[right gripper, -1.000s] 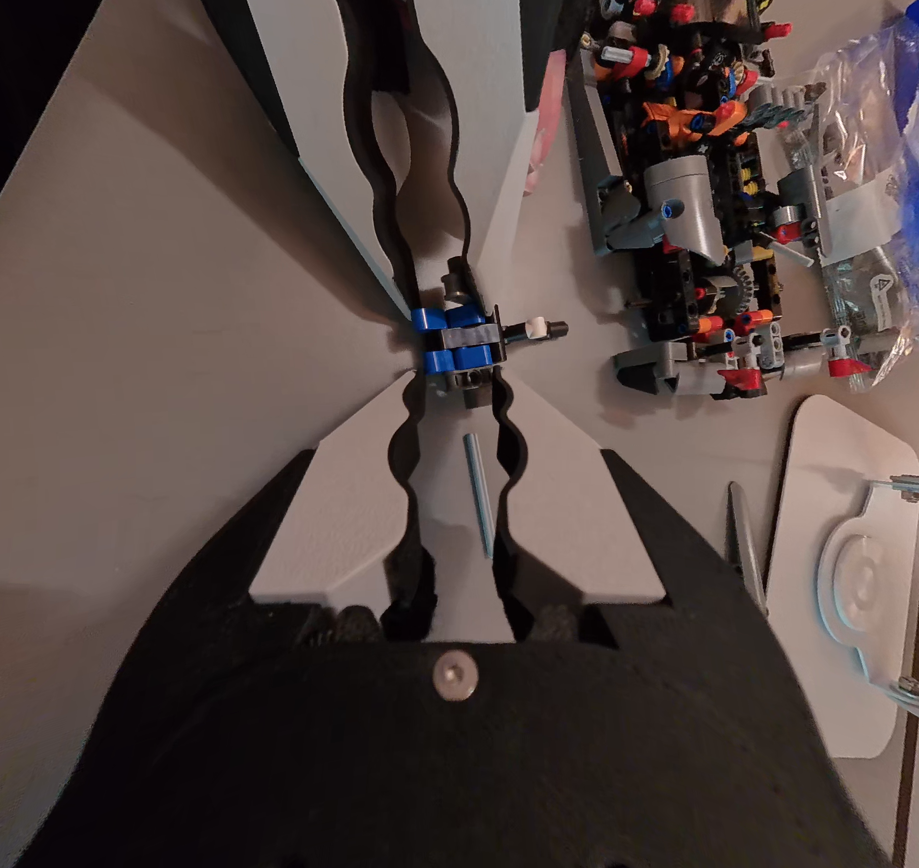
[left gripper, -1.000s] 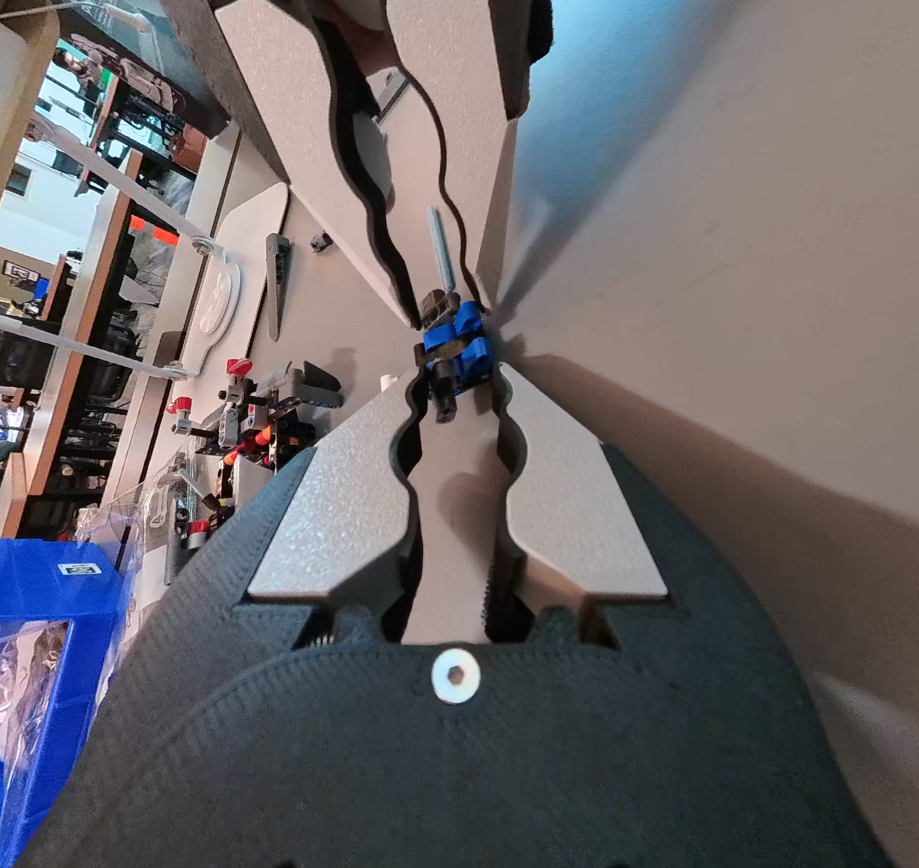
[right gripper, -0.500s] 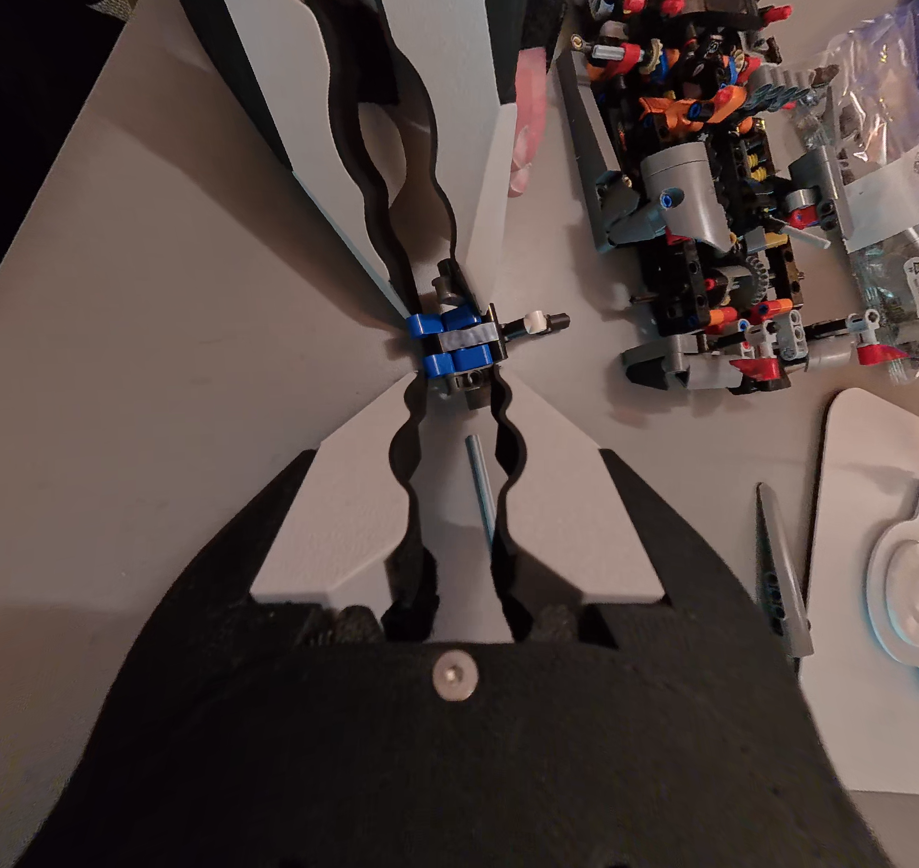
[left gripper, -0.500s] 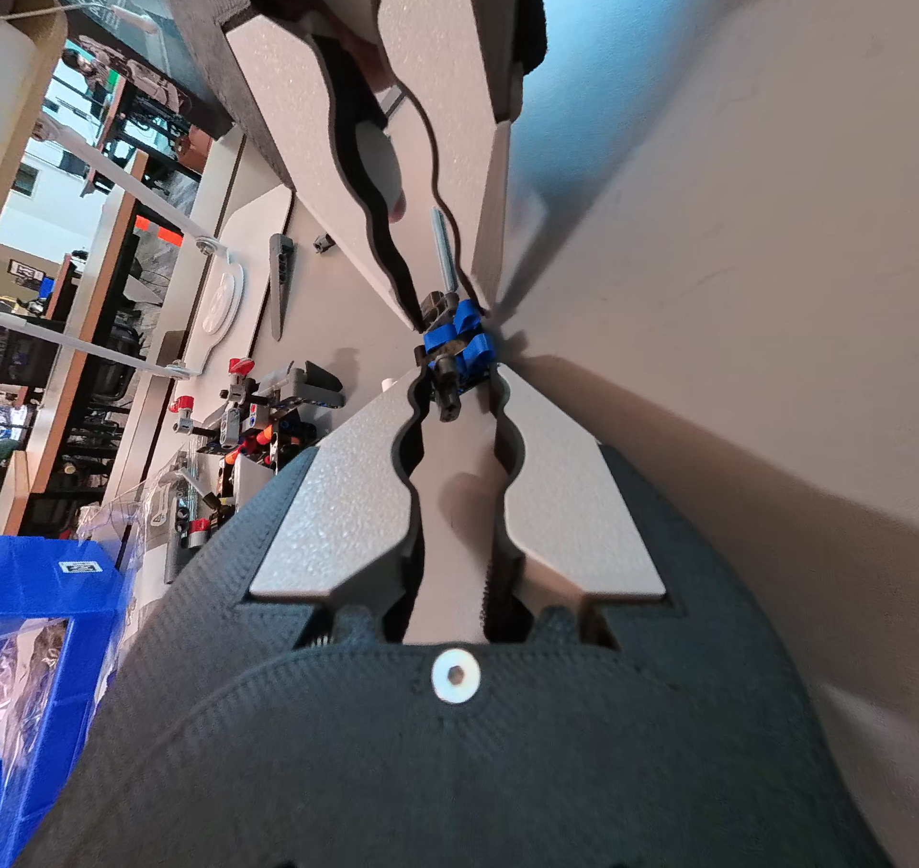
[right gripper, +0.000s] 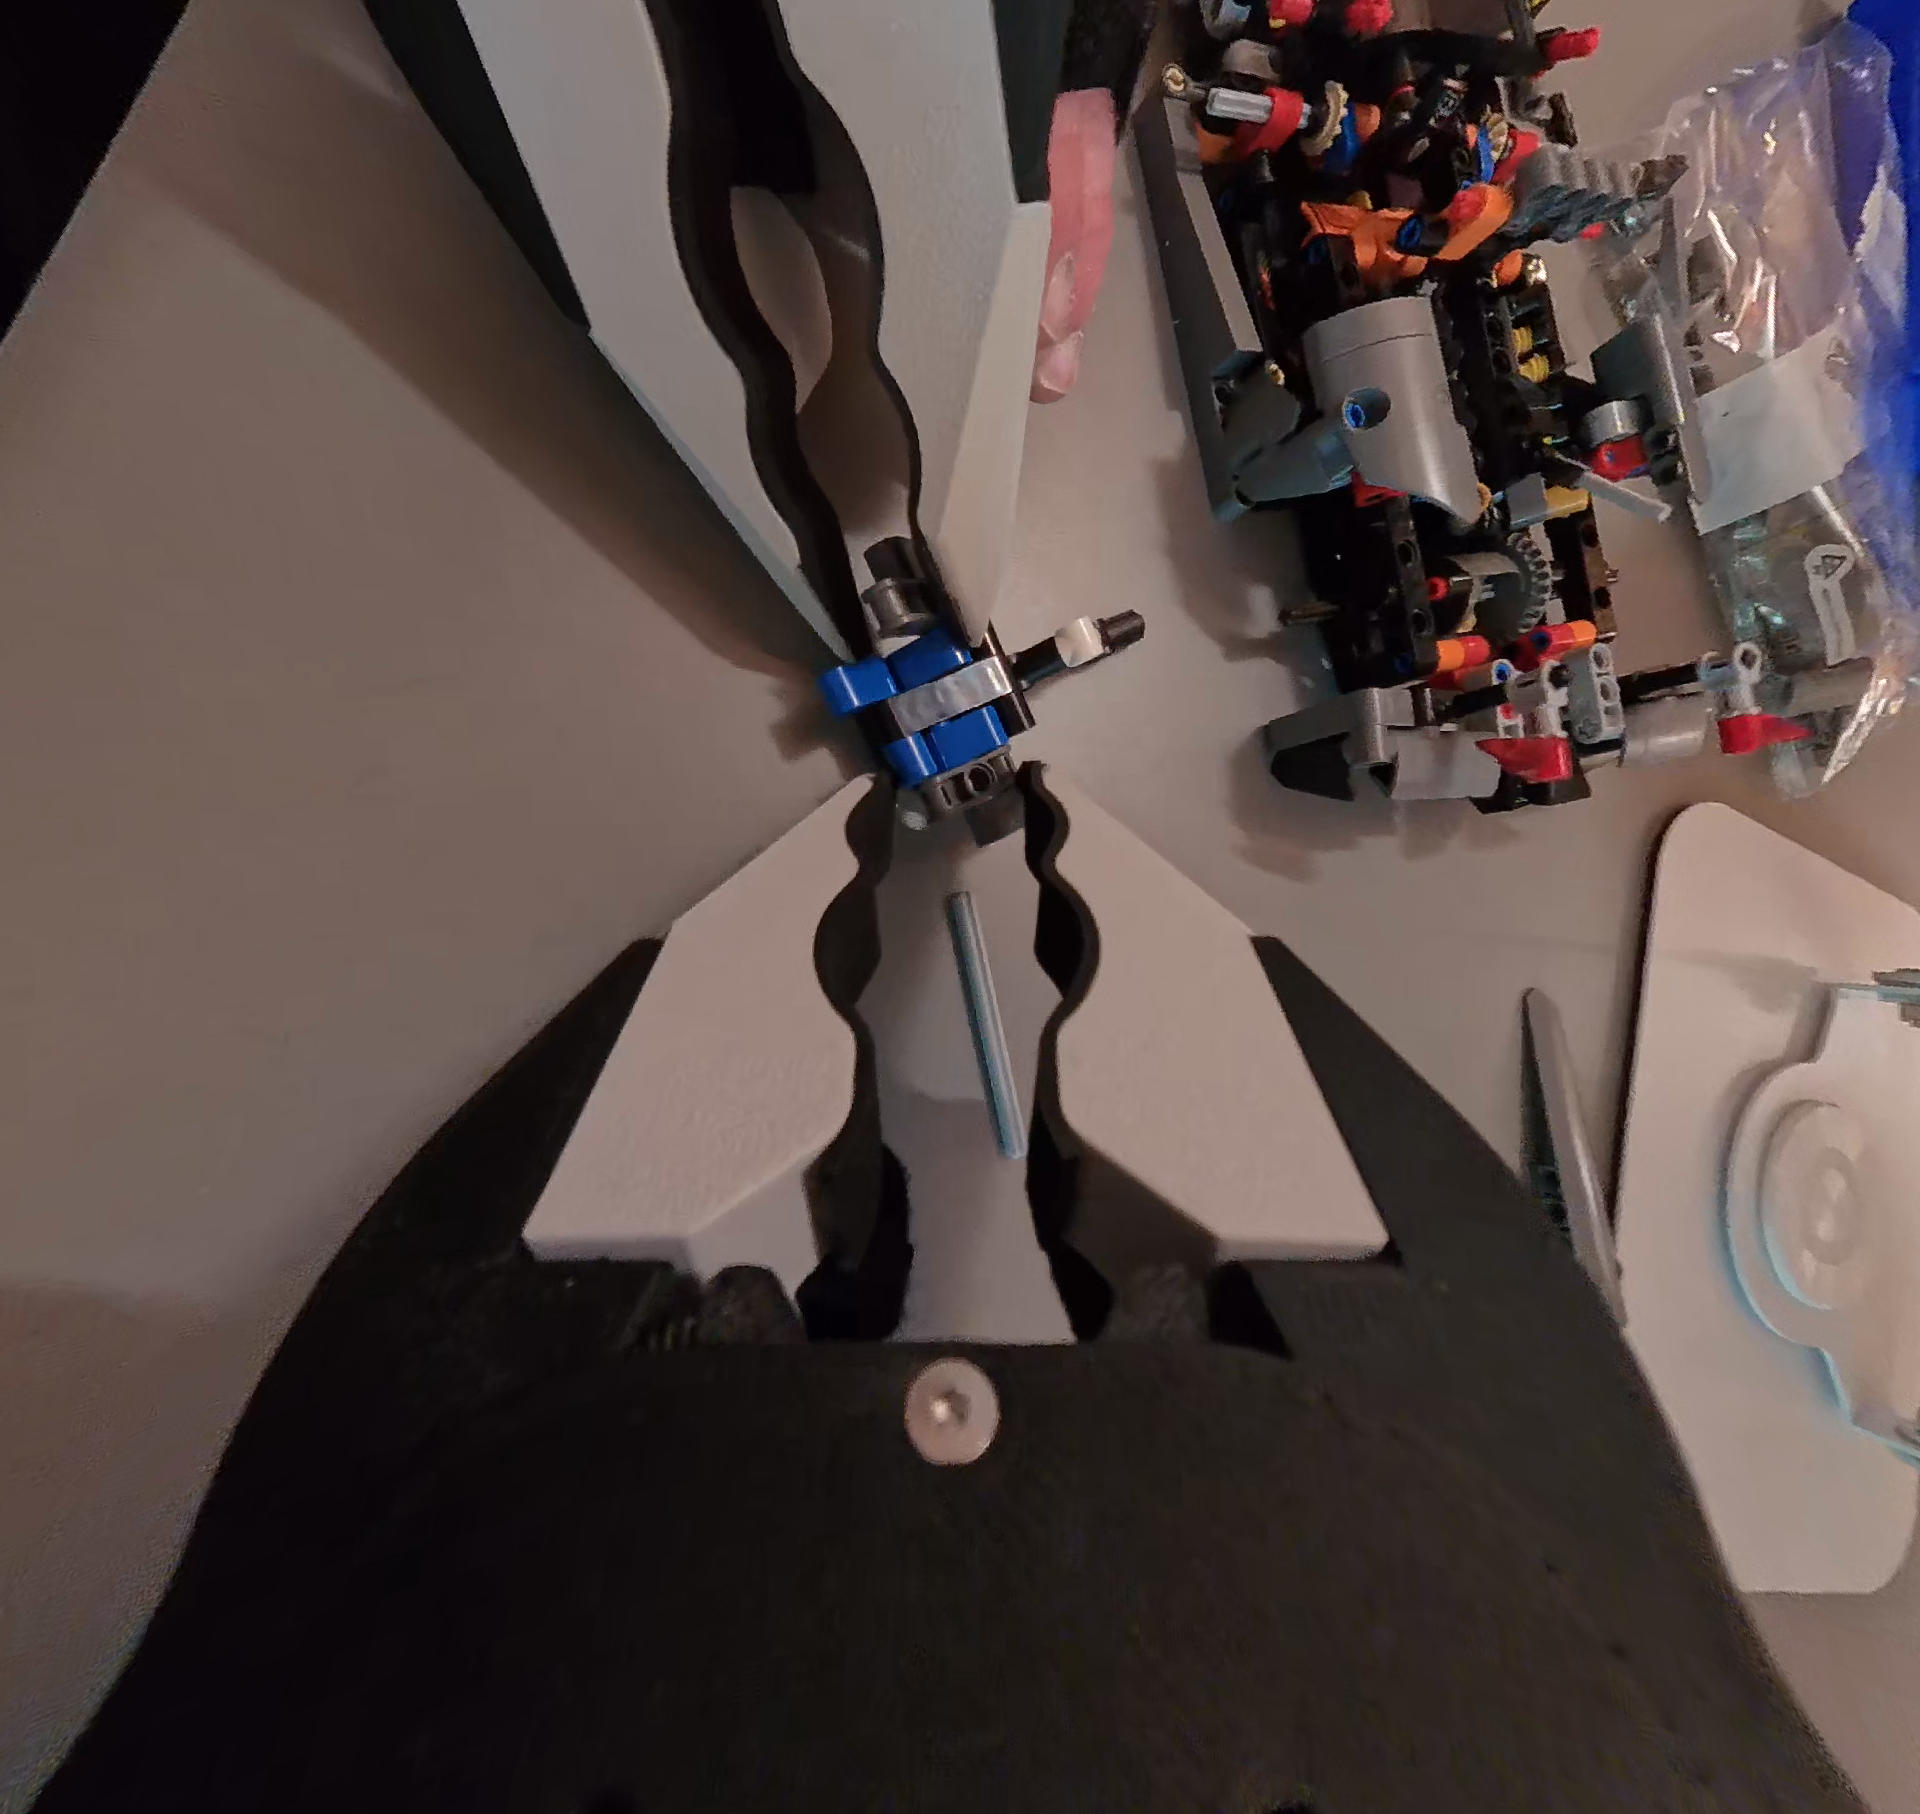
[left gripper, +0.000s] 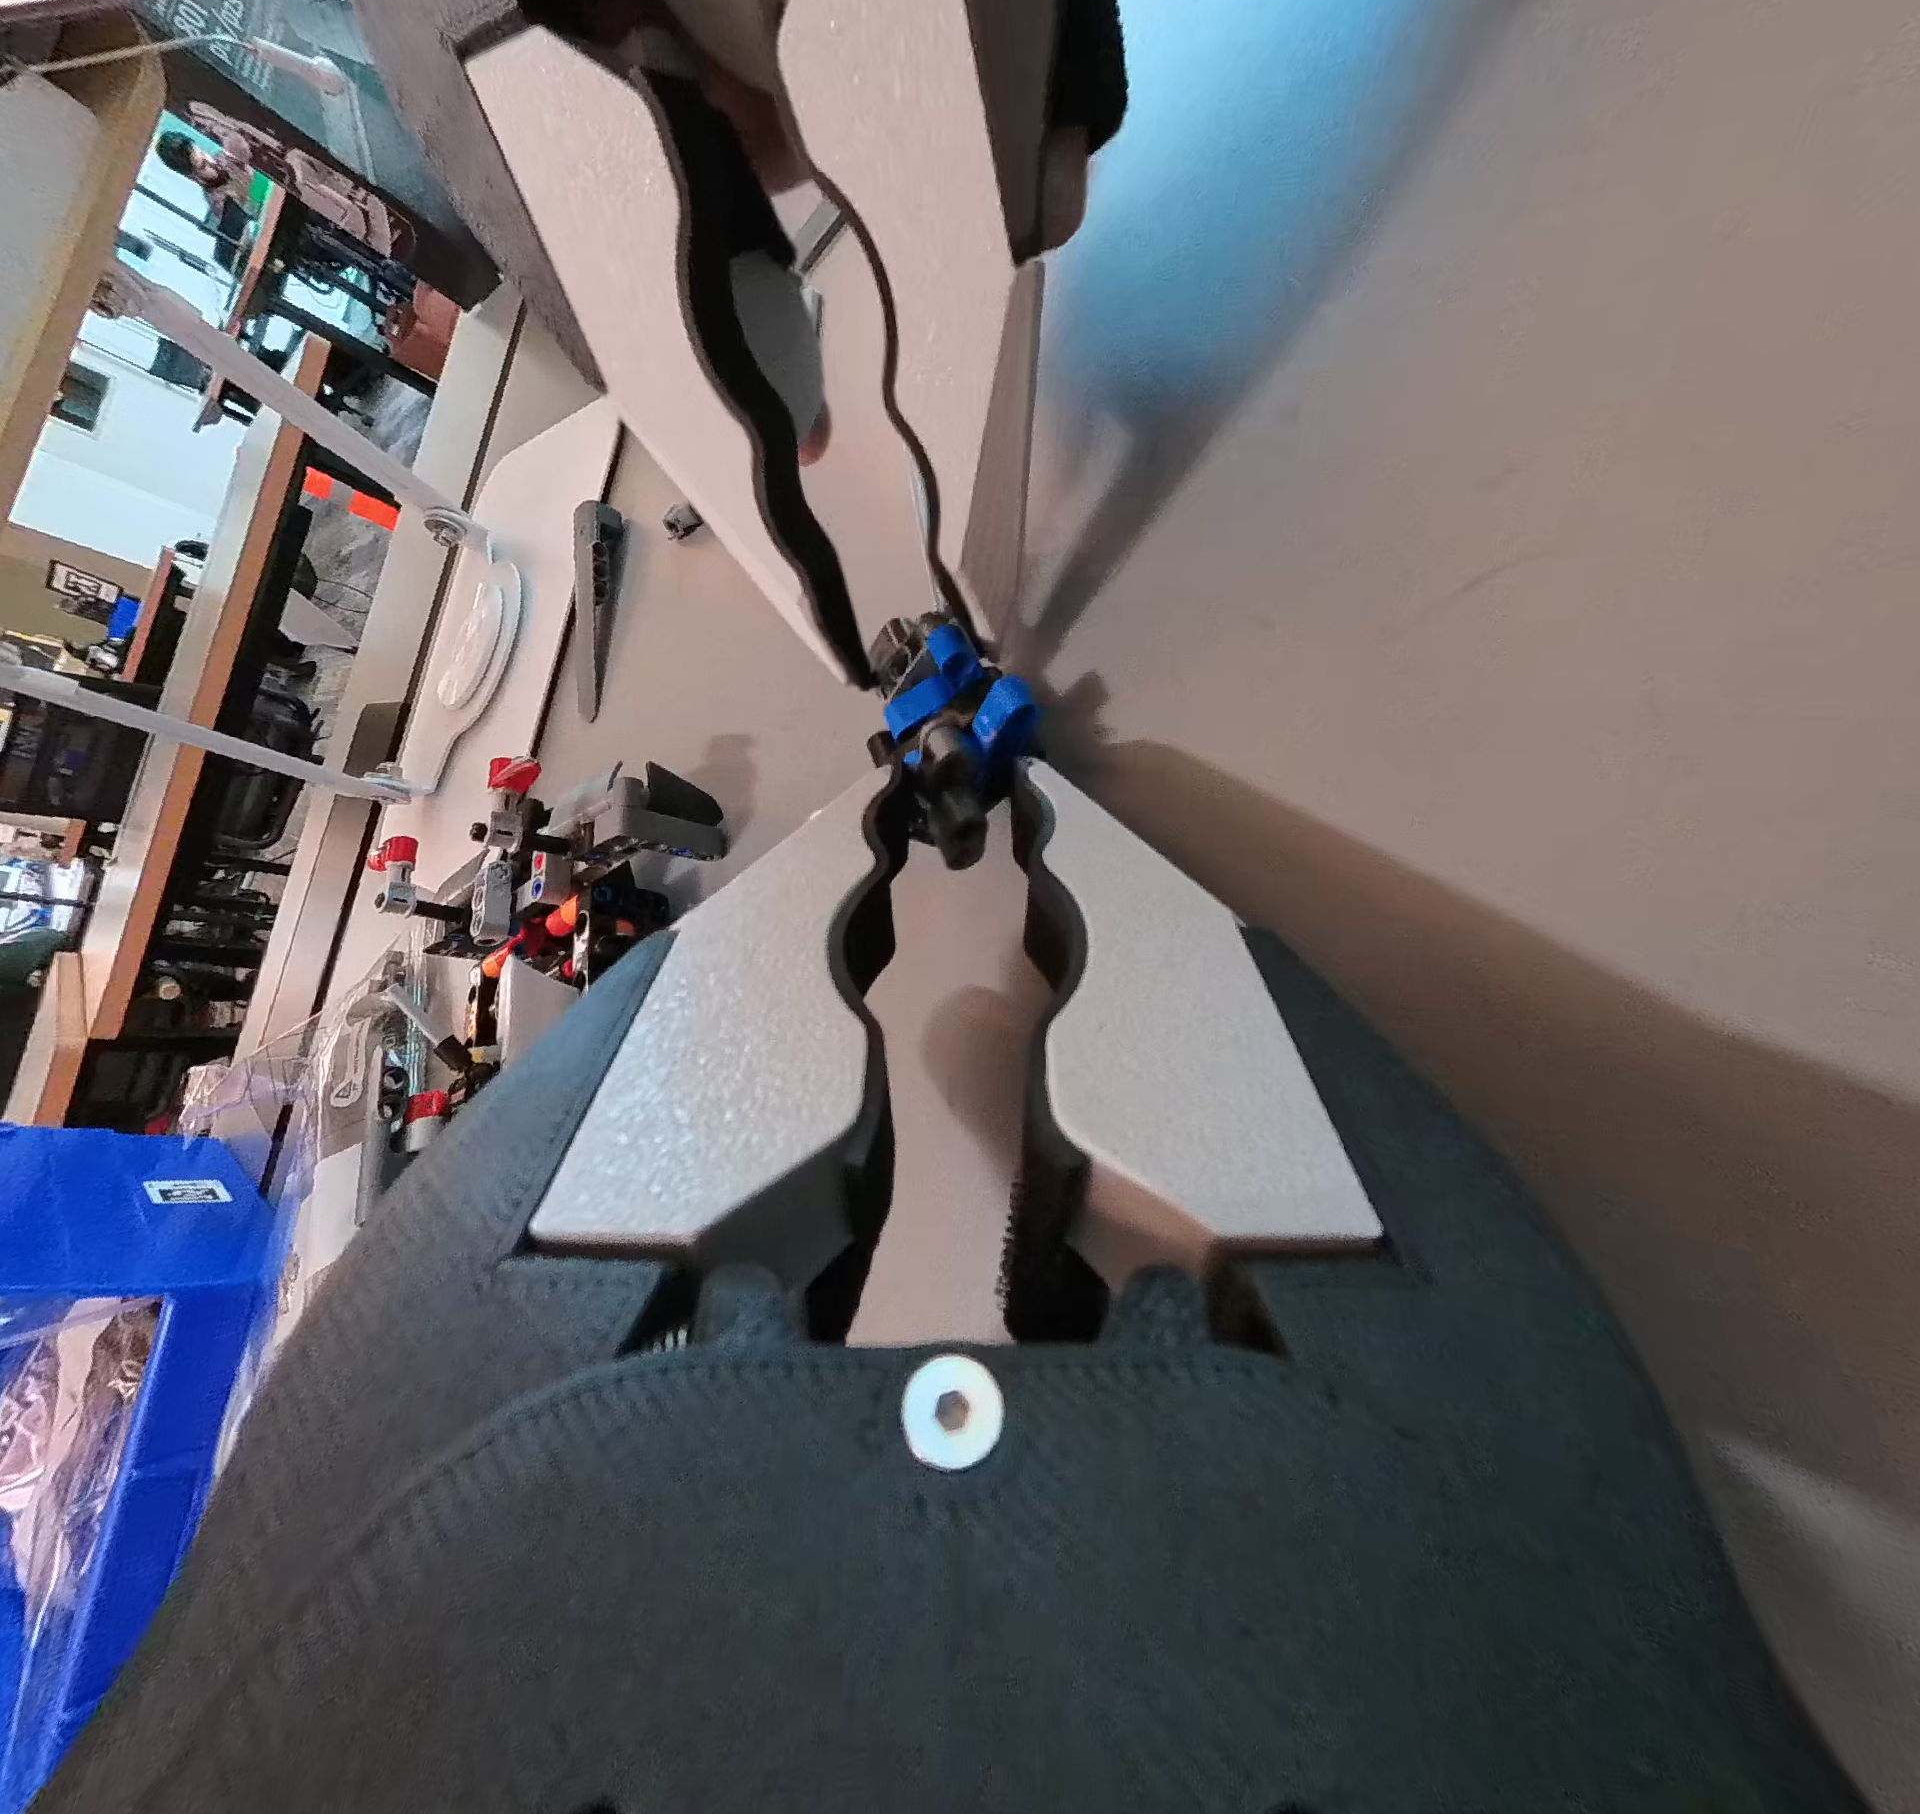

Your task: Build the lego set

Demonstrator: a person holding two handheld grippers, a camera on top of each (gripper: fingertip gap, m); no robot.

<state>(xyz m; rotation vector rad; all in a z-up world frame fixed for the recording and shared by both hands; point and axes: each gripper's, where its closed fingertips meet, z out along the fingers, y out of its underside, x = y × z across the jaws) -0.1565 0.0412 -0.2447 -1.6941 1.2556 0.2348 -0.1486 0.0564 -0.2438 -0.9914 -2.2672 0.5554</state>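
a blue plastic bin at far left holds crinkled clear bags. in the middle, the left gripper and the right gripper, both with matte grey wavy-edged fingers, meet tip to tip, each pinching an end of the small blue and black lego piece above the tan table. a thin light-blue axle lies between the right gripper's fingers. at right sits the knobbly half-built lego model, touching a clear bag of parts.

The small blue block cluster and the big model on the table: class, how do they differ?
The small blue block cluster is held between both tongs; the big model lies untouched. The cluster is mostly blue and black; the model mixes grey, black, orange and red. The model is far larger. Both are part-built.
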